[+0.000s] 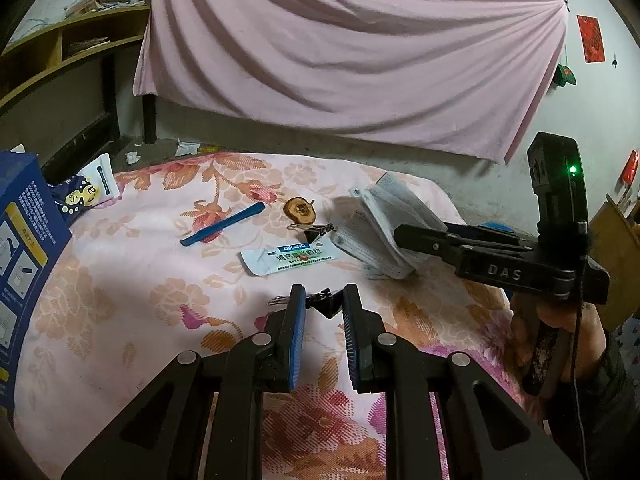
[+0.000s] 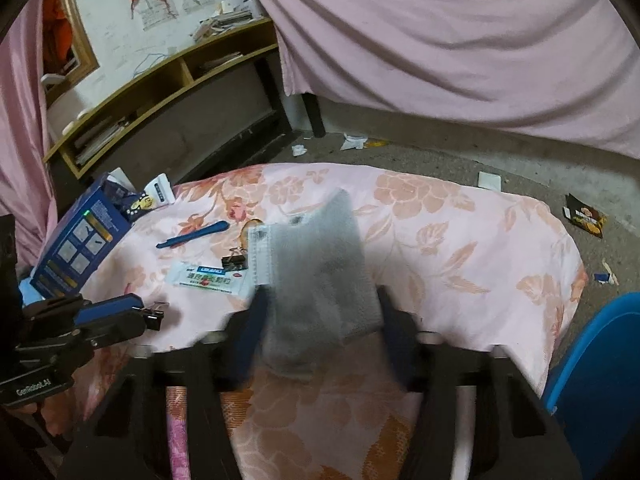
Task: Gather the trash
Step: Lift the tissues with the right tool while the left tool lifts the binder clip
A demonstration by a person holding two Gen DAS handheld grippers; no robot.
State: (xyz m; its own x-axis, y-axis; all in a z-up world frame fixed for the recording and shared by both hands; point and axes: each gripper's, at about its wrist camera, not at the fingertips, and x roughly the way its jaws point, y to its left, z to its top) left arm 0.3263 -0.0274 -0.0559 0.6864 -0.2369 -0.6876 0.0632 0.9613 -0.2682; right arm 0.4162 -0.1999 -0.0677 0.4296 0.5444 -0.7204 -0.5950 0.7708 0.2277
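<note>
At the far left a blue box stands at the edge of the floral cloth, with a snack packet leaning just beside it. Further right a blue stick lies flat on the cloth. Past it are a round brown slice and a loose binder clip touching each other. A white sachet with green print lies just in front of them.

My left gripper hangs low over the cloth near the sachet. Its jaws stand nearly together, pinching a second, black binder clip by its body; the wire handles stick out to the left.

To the right, my right gripper has the face mask between its jaws. The mask is tilted up off the cloth, and the pads press on its sides and grip it, as far as the blur in that wrist's view lets me judge. My hand wraps the handle below.

At the far right, off the cloth, stands something of blue plastic, and paper scraps lie on the floor beyond.
</note>
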